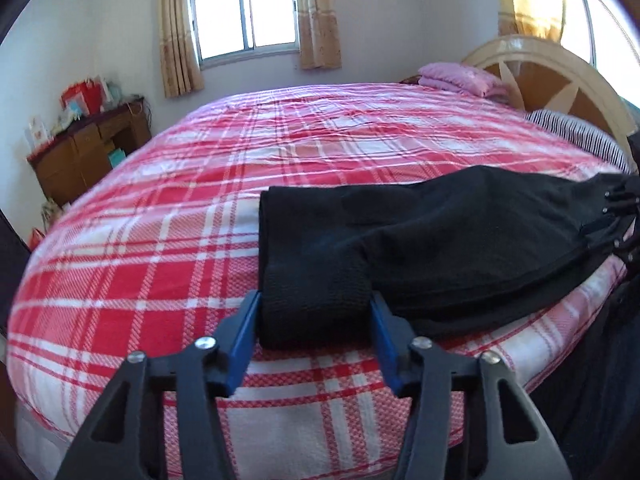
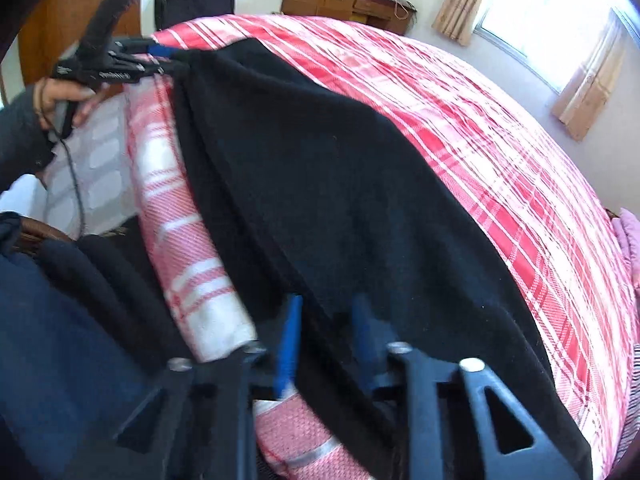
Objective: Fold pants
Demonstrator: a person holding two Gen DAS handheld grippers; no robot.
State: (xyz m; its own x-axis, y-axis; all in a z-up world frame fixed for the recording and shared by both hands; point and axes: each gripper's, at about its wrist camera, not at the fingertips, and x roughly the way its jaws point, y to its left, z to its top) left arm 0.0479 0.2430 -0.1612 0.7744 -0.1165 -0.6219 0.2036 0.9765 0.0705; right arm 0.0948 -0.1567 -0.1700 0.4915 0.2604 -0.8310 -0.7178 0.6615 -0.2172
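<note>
Bed (image 1: 168, 216) with red-and-white plaid cover fills both views. Wooden headboard (image 1: 560, 80) sits at 2 o'clock in the left wrist view, window (image 1: 244, 12) with beige curtains at 12, brown dresser (image 1: 84, 152) at 9.

Black pants (image 1: 460, 248) lie along the near edge of the bed, stretched from centre toward 3 o'clock in the left wrist view. In the right wrist view the pants (image 2: 340, 184) run from 6 up to 11 o'clock, draped over the bed edge.

Folded pink bedding (image 1: 460, 76) rests by the headboard, at 1 o'clock.

Left tongs (image 1: 316, 312): blue pads on either side of the ribbed cuff end of the pants, both touching the fabric; gripping the cuff. The same tongs (image 2: 160, 60) show at 11 o'clock in the right wrist view, fabric hanging from the tips, a hand (image 2: 60, 96) on the handle.

Right tongs (image 2: 324, 320): nearly closed, black fabric between the blue pads; gripping the pants. They also appear at 3 o'clock in the left wrist view (image 1: 616, 216), at the far end of the pants.
</note>
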